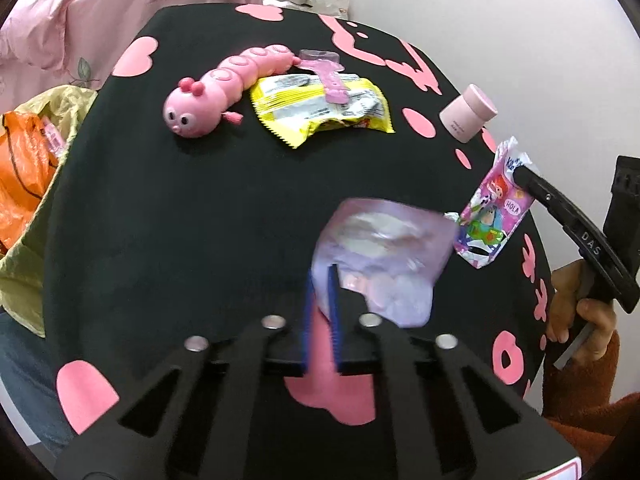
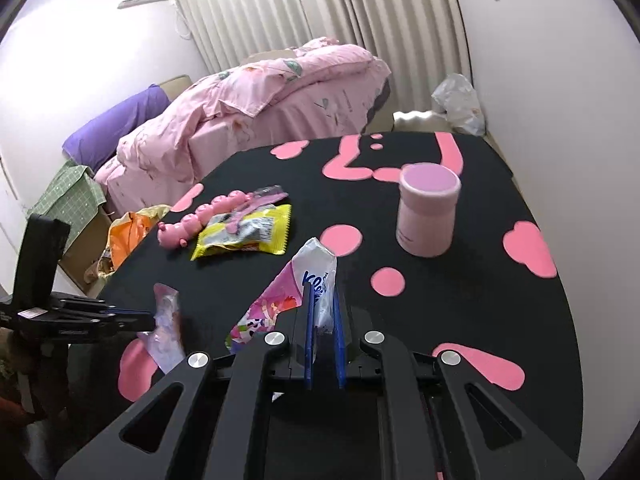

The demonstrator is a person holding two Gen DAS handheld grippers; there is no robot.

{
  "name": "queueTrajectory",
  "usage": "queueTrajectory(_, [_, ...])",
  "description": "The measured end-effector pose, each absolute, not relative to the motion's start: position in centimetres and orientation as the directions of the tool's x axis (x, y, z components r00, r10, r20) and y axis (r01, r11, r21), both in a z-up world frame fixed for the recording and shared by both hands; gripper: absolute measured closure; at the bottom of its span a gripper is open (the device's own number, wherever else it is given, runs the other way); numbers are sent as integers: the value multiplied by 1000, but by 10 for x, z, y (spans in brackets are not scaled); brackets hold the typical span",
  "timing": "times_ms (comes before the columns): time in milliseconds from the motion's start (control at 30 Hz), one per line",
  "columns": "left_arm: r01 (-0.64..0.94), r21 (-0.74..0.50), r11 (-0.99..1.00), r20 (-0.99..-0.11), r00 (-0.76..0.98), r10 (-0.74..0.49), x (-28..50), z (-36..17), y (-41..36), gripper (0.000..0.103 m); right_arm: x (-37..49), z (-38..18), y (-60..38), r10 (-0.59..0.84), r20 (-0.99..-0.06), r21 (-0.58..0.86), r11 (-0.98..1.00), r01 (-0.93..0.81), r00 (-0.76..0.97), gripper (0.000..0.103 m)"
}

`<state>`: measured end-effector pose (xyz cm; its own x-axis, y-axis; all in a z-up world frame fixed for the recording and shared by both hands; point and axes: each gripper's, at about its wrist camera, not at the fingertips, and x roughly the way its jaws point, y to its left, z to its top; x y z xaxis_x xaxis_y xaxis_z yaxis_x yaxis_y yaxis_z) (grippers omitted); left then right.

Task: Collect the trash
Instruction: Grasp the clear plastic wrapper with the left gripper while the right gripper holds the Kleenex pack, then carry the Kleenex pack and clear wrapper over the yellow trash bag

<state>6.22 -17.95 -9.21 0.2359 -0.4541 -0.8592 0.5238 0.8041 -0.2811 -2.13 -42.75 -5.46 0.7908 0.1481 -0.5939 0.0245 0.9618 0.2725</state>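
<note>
Above the bench (image 1: pixel 168 208), both jaws clamped, left on lilac wrapper (image 1: pixel 384 248), right on cartoon wrapper (image 2: pixel 296 292); carry both level to orange bag (image 1: pixel 24 184) off bench's edge, grip unrelaxed.

The black surface (image 1: pixel 200 208) is viewed steeply from close above by the left wrist camera, along its own tool (image 1: pixel 320 280), toward the bin bag (image 1: pixel 36 168) at the far left edge. A shallower look across the same surface toward bed (image 2: pixel 248 104) and curtains (image 2: pixel 320 12) is given by the right wrist camera. The yellow packet (image 1: pixel 320 108), pink caterpillar toy (image 1: pixel 216 88) and pink jar (image 1: pixel 468 114) are shared, and each tool is caught in the other view.
</note>
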Motion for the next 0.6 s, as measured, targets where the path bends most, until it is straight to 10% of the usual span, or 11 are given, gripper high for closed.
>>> queueTrajectory(600, [460,-270,846,-690,520,-504,60,-12,-96,102,-28,9,-377,164,-504,135,985,-110,848,93])
